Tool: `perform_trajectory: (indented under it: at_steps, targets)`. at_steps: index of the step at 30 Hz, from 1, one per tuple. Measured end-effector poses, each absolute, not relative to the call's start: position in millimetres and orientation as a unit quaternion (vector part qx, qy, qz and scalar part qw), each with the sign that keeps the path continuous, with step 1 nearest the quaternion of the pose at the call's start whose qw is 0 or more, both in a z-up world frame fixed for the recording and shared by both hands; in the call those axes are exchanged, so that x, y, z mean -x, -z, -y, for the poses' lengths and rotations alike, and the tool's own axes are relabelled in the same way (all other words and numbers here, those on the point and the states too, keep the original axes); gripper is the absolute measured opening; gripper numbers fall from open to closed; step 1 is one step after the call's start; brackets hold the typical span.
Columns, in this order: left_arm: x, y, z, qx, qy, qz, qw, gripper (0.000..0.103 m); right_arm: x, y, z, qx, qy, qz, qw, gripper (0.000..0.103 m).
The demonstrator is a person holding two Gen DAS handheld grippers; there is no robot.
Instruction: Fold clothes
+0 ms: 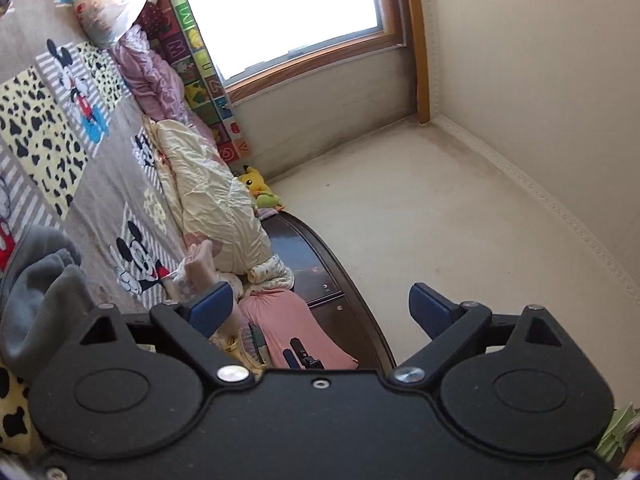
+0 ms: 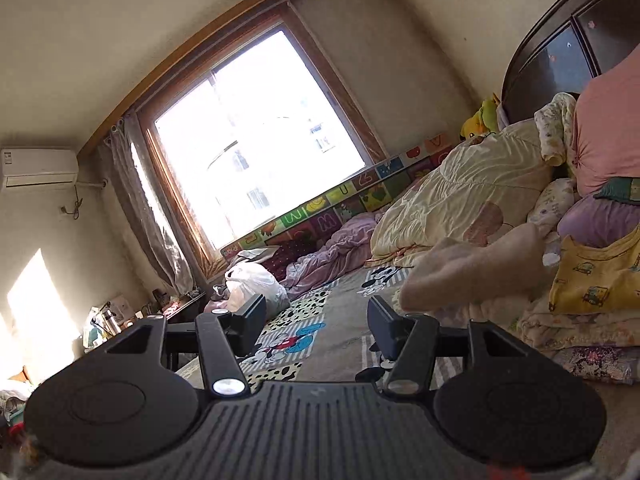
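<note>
My left gripper stands wide open with nothing between its blue pads. A grey fleece garment lies crumpled on the bed just left of it, not held. A pale pink cloth shows behind the left fingertip. My right gripper is open above the cartoon-mouse bedsheet, its black pads bare. To its right is a blurred pale cloth by a stack of folded clothes, with a yellow car-print garment on top.
A cream quilt, pink pillow and purple pillow crowd the dark headboard. A white plastic bag and lilac bedding lie by the alphabet mat under the window. A yellow plush toy sits in the corner.
</note>
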State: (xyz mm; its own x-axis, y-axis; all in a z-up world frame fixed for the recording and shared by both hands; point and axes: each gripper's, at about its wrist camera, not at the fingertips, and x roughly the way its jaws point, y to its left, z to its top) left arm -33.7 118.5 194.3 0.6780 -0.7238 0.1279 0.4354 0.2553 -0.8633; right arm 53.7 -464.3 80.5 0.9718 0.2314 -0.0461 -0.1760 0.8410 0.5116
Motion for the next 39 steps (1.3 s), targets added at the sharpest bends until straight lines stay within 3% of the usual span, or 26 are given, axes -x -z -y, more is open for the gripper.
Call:
perform_trajectory:
  at_steps: [6,12,15,21,30,33,39]
  targets:
    - [56,-253,-142,0.461,0.370,-0.065,0.804,0.096,-90,-135,540,-0.223,-0.030,-0.029,0.974,0.058]
    - [47,-215,-150,0.440,0.304,-0.064,0.842,0.096,-100,-171,588,-0.152,0.057,-0.017,0.987,0.061]
    - [27,-167,-142,0.428,0.255,-0.107,0.860,0.096,-95,-147,571,-0.142,0.030,-0.030,0.989,0.068]
    - [-21,-49,-118,0.391,0.153,-0.240,0.875,0.096,-69,-40,472,-0.165,-0.058,-0.108,0.979,0.067]
    - [-47,46,-83,0.282,0.105,-0.270,0.915,0.093,-11,59,311,-0.172,-0.109,-0.171,0.964,0.067]
    - [-60,55,-78,0.253,0.097,-0.275,0.923,0.089,6,56,261,-0.074,-0.153,-0.167,0.971,0.064]
    - [-103,73,-82,0.237,0.088,-0.296,0.921,0.065,5,59,208,0.032,-0.219,-0.175,0.960,0.063]
